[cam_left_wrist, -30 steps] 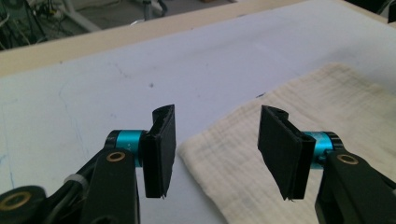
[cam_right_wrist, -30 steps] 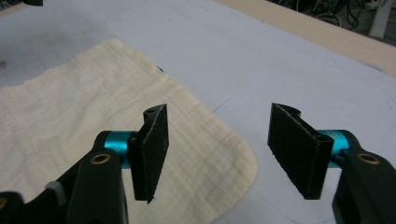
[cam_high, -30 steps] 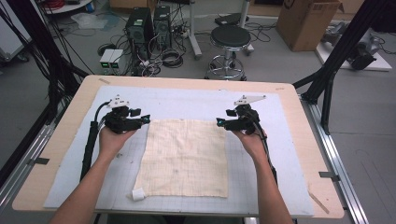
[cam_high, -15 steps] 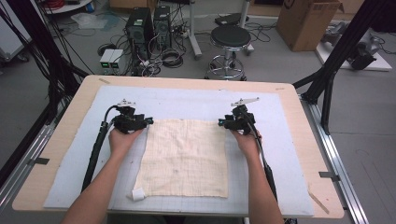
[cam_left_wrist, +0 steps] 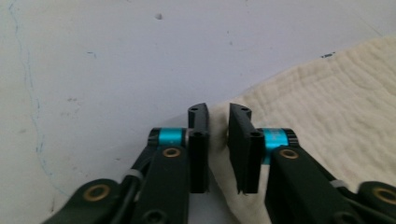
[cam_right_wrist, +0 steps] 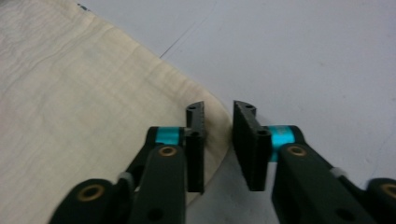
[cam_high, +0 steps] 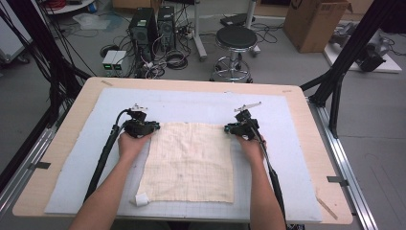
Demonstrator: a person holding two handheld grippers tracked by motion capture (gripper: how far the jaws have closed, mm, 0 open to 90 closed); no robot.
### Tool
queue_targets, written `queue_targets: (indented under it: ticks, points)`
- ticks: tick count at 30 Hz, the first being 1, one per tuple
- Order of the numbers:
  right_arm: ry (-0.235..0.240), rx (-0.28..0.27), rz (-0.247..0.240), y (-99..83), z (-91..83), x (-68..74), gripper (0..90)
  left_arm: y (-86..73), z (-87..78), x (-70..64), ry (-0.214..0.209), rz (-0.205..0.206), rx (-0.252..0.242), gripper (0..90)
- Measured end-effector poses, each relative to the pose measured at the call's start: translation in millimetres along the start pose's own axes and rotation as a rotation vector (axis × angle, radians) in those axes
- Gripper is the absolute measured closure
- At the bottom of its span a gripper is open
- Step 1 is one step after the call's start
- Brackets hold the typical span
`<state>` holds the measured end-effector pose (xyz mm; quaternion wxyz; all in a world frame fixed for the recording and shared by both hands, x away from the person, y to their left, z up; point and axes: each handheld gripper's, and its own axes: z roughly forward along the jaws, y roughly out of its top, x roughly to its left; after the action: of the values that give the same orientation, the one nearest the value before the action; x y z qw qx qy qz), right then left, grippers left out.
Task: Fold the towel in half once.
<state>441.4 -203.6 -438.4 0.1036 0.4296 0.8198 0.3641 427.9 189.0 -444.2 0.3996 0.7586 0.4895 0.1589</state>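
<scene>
Two hand-held grippers have closed in on the far corners of a cream quilted cloth (cam_high: pixel 190 162) that lies flat in the middle of a pale blue mat (cam_high: pixel 297 158) on a wooden table (cam_high: pixel 316 129); a second ago both tools hung just outside the cloth's far side edges, and they have since slid forward and inward to meet it. The left gripper (cam_left_wrist: pixel 218 122) straddles the cloth's far-left corner, its black jaws spread by a narrow gap with the hem running up between them. The right gripper (cam_right_wrist: pixel 218 120) stands the same way at the far-right corner, jaws apart, the rounded hem lying in the gap. Neither pair appears to pinch the fabric yet, so the step in hand looks like a two-corner pick-up, perhaps to fold the cloth toward the person. Whether the lower jaw tips already sit under the hem cannot be told, since the jaws themselves cover the contact. In the high view the hands hide most of each tool, and a small white tab (cam_high: pixel 141 200) at the cloth's near-left corner is too small to identify.
</scene>
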Motion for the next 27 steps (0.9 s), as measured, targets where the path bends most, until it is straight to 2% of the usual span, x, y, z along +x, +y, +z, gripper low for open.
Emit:
queue_targets:
  ticks: [2, 4, 6, 10, 15, 17, 21, 22, 24, 27]
  points:
    - [0.012, 0.005, -0.008, 0.5, 0.0, 1.2, 83.8, 1.7, 0.6, 2.6, -0.014, -0.038, 0.013, 84.9]
    - [0.022, 0.005, -0.019, 1.2, -0.1, 1.8, 85.5, 3.0, -0.6, 4.3, -0.006, -0.039, 0.009, 86.2]
    - [0.03, -0.004, 0.002, 2.1, -2.4, 1.9, 86.1, 4.6, -2.5, 5.9, -0.006, -0.04, -0.006, 86.5]
    - [0.037, -0.065, 0.005, 6.7, -10.8, 1.9, 86.5, 9.2, -9.4, 10.6, -0.005, -0.055, -0.029, 86.8]
    - [0.048, -0.097, 0.012, 15.6, -19.9, 2.1, 86.7, 16.7, -19.7, 17.3, -0.007, -0.081, -0.075, 86.9]
    - [0.041, -0.114, -0.009, 23.9, -24.4, 5.7, 86.7, 24.2, -23.6, 17.9, 0.001, -0.063, -0.077, 86.9]
    - [0.027, -0.139, -0.041, 38.3, -34.5, 8.7, 86.7, 41.6, -35.3, 16.8, 0.002, -0.037, -0.122, 86.8]
    - [0.027, -0.143, -0.041, 40.0, -36.2, 8.6, 86.7, 45.4, -38.2, 16.6, 0.001, -0.025, -0.129, 86.8]
    - [0.034, -0.155, -0.028, 41.5, -40.8, 7.9, 86.7, 47.4, -41.0, 16.9, -0.011, -0.028, -0.151, 86.9]
    - [0.045, -0.152, -0.018, 39.2, -42.1, 4.4, 86.6, 46.5, -41.7, 15.9, -0.028, -0.027, -0.147, 86.8]
